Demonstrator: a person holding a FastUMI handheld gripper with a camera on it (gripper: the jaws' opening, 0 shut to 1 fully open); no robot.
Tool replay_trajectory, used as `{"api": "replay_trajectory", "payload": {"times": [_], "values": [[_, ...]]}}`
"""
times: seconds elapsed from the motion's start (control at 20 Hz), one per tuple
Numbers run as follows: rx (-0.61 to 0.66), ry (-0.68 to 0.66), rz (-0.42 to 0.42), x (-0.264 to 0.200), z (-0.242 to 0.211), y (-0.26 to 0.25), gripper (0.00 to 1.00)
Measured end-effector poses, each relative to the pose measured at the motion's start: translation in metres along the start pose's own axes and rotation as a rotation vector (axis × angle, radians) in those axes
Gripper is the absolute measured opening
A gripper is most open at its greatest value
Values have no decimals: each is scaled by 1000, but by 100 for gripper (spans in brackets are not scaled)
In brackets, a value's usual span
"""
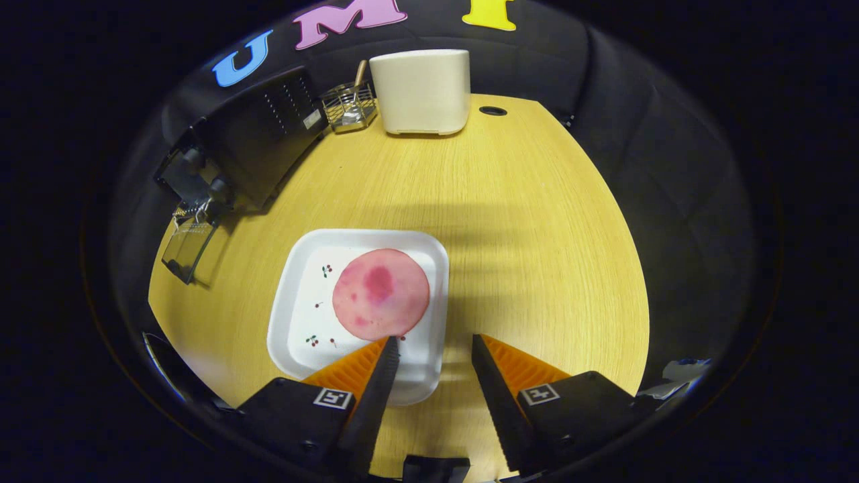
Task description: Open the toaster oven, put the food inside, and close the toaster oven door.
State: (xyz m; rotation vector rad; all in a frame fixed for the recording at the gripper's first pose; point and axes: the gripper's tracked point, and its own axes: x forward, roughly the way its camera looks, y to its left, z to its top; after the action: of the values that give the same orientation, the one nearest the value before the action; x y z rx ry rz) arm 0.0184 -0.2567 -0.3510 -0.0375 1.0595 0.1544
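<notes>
Gripper (435, 349): fingers spread apart with nothing between them, held above the near edge of the wooden table (537, 221), one fingertip (388, 349) over the near corner of the plate. White square plate (302, 315), small cherry prints, near the table's near edge, carrying a round pink slice of food (380, 294) lying flat just ahead of that fingertip. Black toaster oven (258, 137) at the far left corner, its glass door (188, 248) hanging open over the left edge; wire basket (347, 107) and white rounded appliance (421, 90) side by side along the far edge, the basket beside the oven.
</notes>
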Motion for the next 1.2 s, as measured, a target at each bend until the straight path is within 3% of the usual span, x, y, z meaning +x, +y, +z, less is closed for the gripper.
{"api": "replay_trajectory", "payload": {"times": [0.05,0.1,0.15,0.35,0.4,0.45,0.5,0.7,1.0,1.2], "values": [[-1,10,7,1,-3,3,73],[1,11,4,1,-2,3,62],[4,18,19,3,-2,9,61],[69,43,3,4,-3,6,33],[99,54,12,5,-5,7,20],[112,55,18,5,-5,8,20],[123,61,30,2,-5,9,13],[209,75,120,1,-10,18,6],[443,66,238,-15,-11,32,6],[605,43,262,-28,-12,40,6]]}}
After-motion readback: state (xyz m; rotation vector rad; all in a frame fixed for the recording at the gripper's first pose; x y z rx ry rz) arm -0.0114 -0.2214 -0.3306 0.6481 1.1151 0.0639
